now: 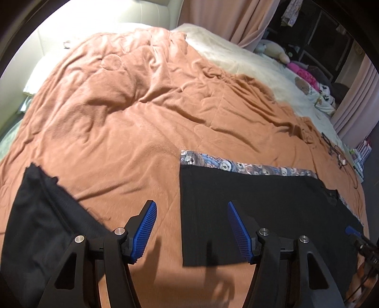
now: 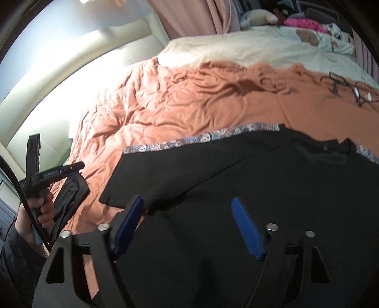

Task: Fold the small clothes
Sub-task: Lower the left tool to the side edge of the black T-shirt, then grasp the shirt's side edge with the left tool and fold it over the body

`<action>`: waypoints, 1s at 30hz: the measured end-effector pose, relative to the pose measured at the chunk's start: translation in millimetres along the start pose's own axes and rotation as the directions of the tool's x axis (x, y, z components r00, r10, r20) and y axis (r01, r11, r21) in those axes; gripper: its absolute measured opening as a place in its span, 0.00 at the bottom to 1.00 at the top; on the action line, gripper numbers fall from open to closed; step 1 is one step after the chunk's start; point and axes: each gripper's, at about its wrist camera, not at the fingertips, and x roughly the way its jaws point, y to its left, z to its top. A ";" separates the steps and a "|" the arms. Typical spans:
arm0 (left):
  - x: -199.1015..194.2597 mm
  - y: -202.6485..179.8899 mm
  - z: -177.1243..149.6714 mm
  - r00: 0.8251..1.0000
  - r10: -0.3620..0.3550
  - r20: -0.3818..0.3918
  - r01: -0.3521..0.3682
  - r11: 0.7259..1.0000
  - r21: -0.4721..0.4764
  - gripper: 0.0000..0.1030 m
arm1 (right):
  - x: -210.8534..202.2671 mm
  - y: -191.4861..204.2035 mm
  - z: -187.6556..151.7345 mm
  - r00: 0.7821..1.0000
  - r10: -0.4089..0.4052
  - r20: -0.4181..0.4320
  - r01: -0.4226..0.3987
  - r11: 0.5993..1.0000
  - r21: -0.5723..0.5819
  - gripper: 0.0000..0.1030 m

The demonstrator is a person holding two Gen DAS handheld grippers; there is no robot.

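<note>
A black garment [image 1: 260, 208] with a patterned band [image 1: 248, 168] along its far edge lies flat on the orange blanket. My left gripper [image 1: 190, 205] hovers open over the garment's left edge, nothing between its blue pads. A second black cloth [image 1: 35, 225] lies to its left. In the right wrist view my right gripper [image 2: 187, 200] is open just above the black garment [image 2: 260, 177], which has one flap folded over. A hand [image 2: 45, 208] holds the left gripper [image 2: 71, 168] at the far left, above the other black cloth [image 2: 71, 196].
The orange blanket [image 1: 142, 106] covers most of the bed, with a cream blanket [image 1: 248, 59] beyond it. Glasses and cables [image 2: 345, 90] lie at the right. Plush toys and pink items [image 2: 296, 19] sit at the far side. A padded headboard [image 2: 94, 52] and curtains [image 1: 213, 14] stand behind.
</note>
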 end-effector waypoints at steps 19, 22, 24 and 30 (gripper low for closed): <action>107.0 13.7 18.5 0.996 0.020 -0.086 -0.023 0.999 -0.035 0.47 | 104.7 -33.6 15.9 0.987 0.095 -0.127 -0.079 0.989 0.124 0.38; 114.0 8.2 19.7 0.995 0.023 -0.097 -0.026 0.999 -0.023 0.47 | 110.8 -31.7 16.8 0.986 0.107 -0.128 -0.092 0.989 0.115 0.38; 117.3 1.3 20.8 0.995 0.024 -0.096 -0.025 1.000 -0.003 0.47 | 110.4 -30.6 14.4 0.985 0.117 -0.129 -0.102 0.988 0.114 0.35; 122.5 -5.9 20.6 0.996 0.076 -0.047 -0.074 0.997 0.032 0.15 | 119.8 -27.0 14.3 0.978 0.158 -0.139 -0.138 0.980 0.141 0.28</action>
